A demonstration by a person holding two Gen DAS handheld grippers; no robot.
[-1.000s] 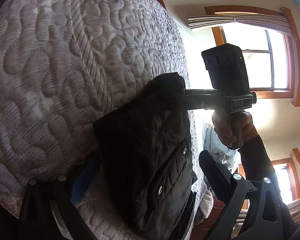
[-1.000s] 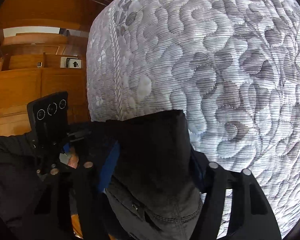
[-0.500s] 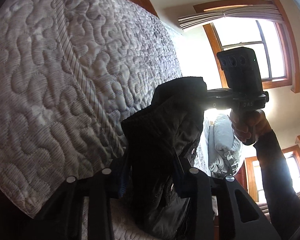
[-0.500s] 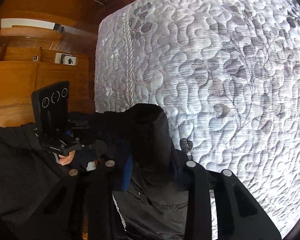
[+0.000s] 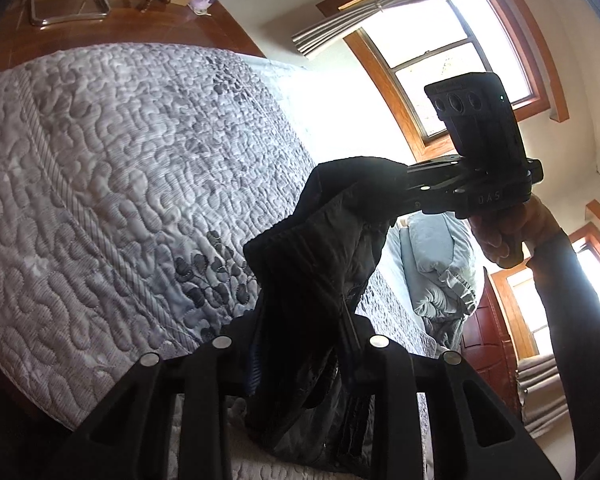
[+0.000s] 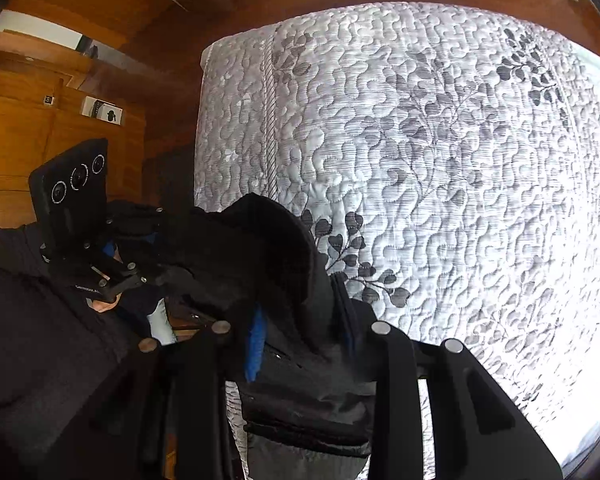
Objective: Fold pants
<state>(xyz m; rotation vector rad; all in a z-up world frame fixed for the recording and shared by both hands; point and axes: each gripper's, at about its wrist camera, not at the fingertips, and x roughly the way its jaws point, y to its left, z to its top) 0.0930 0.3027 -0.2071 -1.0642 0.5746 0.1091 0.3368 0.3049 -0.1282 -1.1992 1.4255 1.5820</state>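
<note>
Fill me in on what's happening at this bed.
A person is working on a pair of black pants with a handheld gripper in each hand. The left gripper is closing on one part of the fabric, and the right gripper is clamped on another. The pants hang bunched between them above the quilted bedspread, not yet folded.

A home bedroom: a bed under a grey quilted bedspread [image 6: 440, 152] fills the near view, with wood-framed windows [image 5: 456, 76] and bunched bedding [image 5: 440, 268] to the right and wooden floor [image 6: 220, 12] beyond.
</note>
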